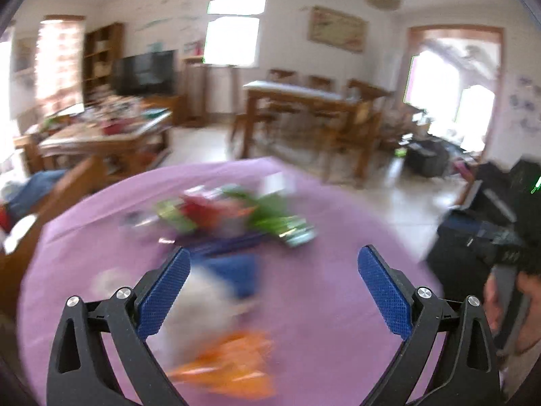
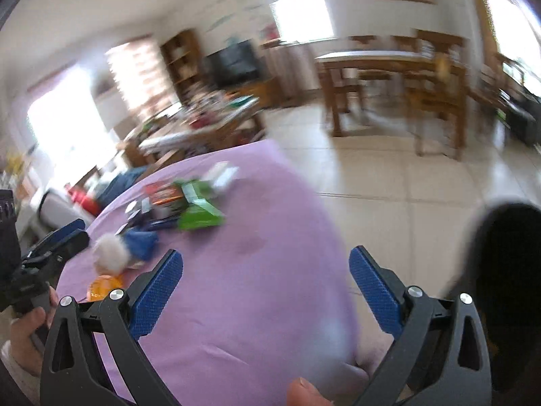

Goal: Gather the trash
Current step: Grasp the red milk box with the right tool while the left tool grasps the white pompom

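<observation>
Trash lies heaped on your purple tabletop (image 1: pixel 338 304): a green wrapper (image 2: pixel 199 215) behind the white wad (image 1: pixel 203 304). Your left tongs (image 1: pixel 274 291) and right tongs (image 2: pixel 267 287) gape empty, likely readied for grabbing.

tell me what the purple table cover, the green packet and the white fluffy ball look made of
Purple table cover: likely thin matte cloth or plastic sheet; it drapes over the edge.
Green packet: probably printed plastic wrapper, slightly glossy, flat and creased.
White fluffy ball: soft fuzzy outline, maybe tissue or cotton; blur leaves it open.
</observation>
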The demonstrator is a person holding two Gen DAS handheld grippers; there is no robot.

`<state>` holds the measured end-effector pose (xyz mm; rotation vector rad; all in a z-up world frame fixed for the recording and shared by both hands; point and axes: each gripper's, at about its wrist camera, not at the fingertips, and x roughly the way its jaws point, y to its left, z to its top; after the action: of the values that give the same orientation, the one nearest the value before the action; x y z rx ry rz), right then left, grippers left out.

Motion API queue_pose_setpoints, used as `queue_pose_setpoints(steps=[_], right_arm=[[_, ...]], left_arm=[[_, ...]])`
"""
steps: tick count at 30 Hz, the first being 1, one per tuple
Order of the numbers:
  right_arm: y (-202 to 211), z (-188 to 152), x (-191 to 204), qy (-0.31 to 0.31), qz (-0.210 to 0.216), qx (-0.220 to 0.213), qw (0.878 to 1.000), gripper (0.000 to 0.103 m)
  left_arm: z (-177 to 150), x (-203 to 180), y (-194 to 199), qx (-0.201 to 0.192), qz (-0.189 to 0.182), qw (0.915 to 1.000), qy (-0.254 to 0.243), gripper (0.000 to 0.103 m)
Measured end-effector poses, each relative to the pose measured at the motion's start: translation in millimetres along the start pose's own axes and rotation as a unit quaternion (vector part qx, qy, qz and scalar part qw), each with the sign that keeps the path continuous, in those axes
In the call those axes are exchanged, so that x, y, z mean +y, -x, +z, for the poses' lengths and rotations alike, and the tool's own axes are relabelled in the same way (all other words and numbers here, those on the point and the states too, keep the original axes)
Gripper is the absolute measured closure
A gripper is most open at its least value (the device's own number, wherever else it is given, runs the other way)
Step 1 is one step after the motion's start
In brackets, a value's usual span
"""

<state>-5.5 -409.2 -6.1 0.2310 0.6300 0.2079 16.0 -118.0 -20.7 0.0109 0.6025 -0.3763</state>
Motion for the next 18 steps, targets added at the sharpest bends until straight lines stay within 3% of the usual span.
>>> queue_pose_setpoints(steps=[2, 7, 9, 11, 12, 18], right_arm=[[-27, 15, 35, 0.035, 0.022, 0.013, 0.999, 0.005], [-108, 50, 108, 0.096, 0.096, 0.078, 0.988, 0.006], [-131, 55, 128, 0.125, 0.088, 0.088, 0.984, 0.006], [-158, 63, 143, 0.157, 0.067, 0.098, 0.98, 0.008], [-168, 66, 147, 0.165, 0.064, 0.105, 0.979, 0.009], [-207, 72, 148, 0.189, 0.033, 0.14, 0.971, 0.016]], left_arm=[[-7, 24, -1, 0.019, 0.005, 0.9998, 0.004, 0.006], [-18, 60, -22, 0.075, -0.029, 0.9965, 0.022, 0.02], [-19, 69, -29, 0.094, -0.052, 0.9934, 0.042, 0.03], [-19, 65, -30, 0.096, -0.054, 0.9927, 0.049, 0.031], [-19, 67, -32, 0.101, -0.052, 0.9925, 0.046, 0.037], [-22, 74, -50, 0.141, -0.091, 0.9838, 0.065, 0.052]])
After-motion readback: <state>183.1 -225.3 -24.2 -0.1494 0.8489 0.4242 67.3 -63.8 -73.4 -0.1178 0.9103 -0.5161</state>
